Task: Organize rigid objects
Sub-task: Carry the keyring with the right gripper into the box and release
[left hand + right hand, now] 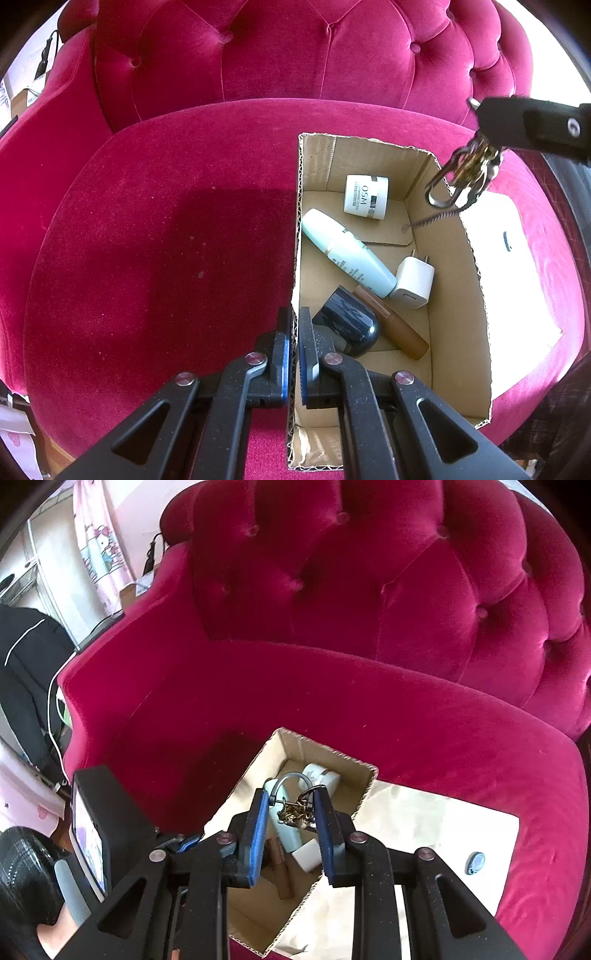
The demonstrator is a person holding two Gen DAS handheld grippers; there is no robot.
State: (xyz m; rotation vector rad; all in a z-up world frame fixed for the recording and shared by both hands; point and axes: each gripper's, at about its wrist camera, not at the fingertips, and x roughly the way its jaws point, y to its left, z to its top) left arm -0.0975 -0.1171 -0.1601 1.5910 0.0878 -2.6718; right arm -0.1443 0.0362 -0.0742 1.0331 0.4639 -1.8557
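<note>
An open cardboard box (pixel 458 295) stands on the seat of a magenta velvet armchair (pixel 166 240). My left gripper (pixel 295 332) is shut on the box's left wall. Inside the box lie a white jar (pixel 367 197), a pale blue bottle (pixel 347 253), a white charger plug (pixel 413 282), a dark blue rounded object (pixel 349 325) and a brown tube (pixel 402 332). My right gripper (pixel 291 812) hangs over the box's far right corner, shut on a bunch of keys (pixel 295 814) with a metal clip. That bunch of keys (pixel 461 177) dangles below the right gripper (pixel 484 129).
A white sheet (pixel 509 266) lies on the seat right of the box, with a small blue round thing (pixel 475 863) on it. The chair's tufted back (pixel 295 55) rises behind the box. Beyond the chair's left arm are dark clothing (pixel 29 672) and cables.
</note>
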